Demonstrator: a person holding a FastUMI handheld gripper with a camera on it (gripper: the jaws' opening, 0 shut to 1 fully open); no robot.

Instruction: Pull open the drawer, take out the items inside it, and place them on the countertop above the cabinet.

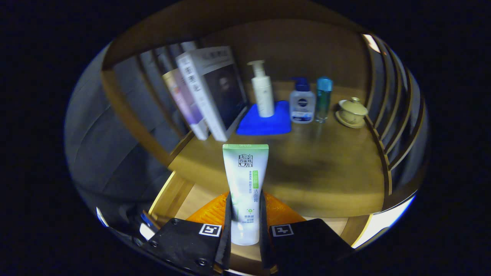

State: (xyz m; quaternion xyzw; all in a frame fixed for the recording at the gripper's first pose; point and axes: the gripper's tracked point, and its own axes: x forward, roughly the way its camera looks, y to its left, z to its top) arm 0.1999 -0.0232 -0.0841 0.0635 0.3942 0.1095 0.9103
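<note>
The gripper is closed on the lower part of a white and green facial cleanser tube, both fingers pressing its sides, holding it upright above the near edge of the wooden countertop. Its printed writing is too blurred to make out. Beyond the tube, a white pump bottle stands on a blue cloth, leaning books beside it; an orange thing below the tube is mostly hidden.

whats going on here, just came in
A hand-held gripper is shut on a white and green tube, holding it upright above the open drawer, where an orange item lies. Beyond the fingers, the countertop already carries books, a pump bottle on a blue cloth, two more bottles and a lidded cup.
</note>
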